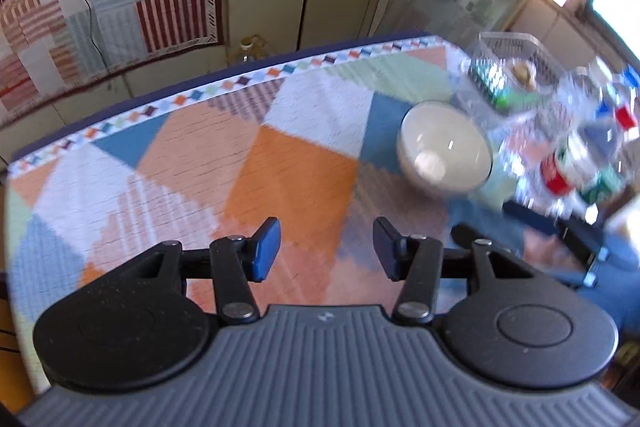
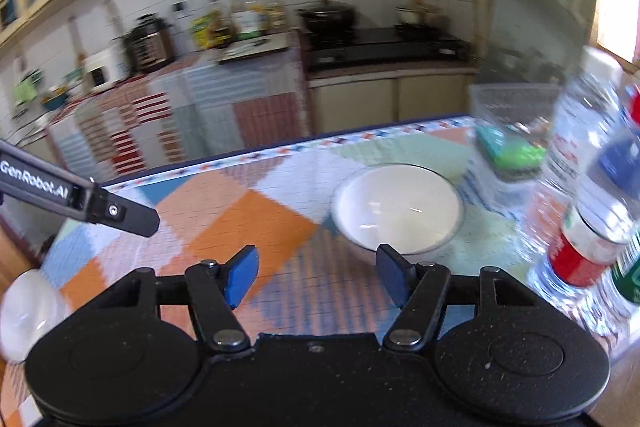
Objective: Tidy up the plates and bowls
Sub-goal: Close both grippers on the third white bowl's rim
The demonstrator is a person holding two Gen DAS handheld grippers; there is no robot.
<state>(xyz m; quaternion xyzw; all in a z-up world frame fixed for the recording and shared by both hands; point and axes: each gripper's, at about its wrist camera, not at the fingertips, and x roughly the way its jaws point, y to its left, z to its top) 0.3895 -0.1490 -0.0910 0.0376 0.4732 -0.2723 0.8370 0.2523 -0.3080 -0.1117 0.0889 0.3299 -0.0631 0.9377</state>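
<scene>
1. The table (image 1: 280,163) is the largest thing in view, covered by a cloth of orange, blue, white and pale green diamonds with a small checked border along its far edge. Beyond that far edge stands a kitchen counter (image 2: 248,95) draped in striped patchwork cloth, with a black stove (image 2: 384,47) beside it.

2. A clear plastic container (image 1: 516,63) sits at the table's far right corner; something green shows through its wall, though blur hides what it is.

3. Water bottles (image 2: 588,195) crowd the table's right edge — clear plastic with red, blue and green labels, all smeared by motion.

4. The white bowl (image 2: 398,209) stands upright on the cloth toward the far right part of the table, near the container and just left of the bottles. Its inside looks bare, as far as the blur allows.

5. A second white dish (image 2: 28,311), perhaps a plate or a bowl, shows only partly at the table's near left edge in the right wrist view.

6. The left gripper (image 1: 326,251) hangs over the orange and white diamonds at the middle of the table, jaws spread wide with nothing between the blue pads. The bowl lies ahead and to its right, well apart.

7. The right gripper (image 2: 316,277) hangs low over the cloth, jaws likewise wide apart and empty — its right finger (image 2: 394,275) overlaps the bowl's near rim in the view.
</scene>
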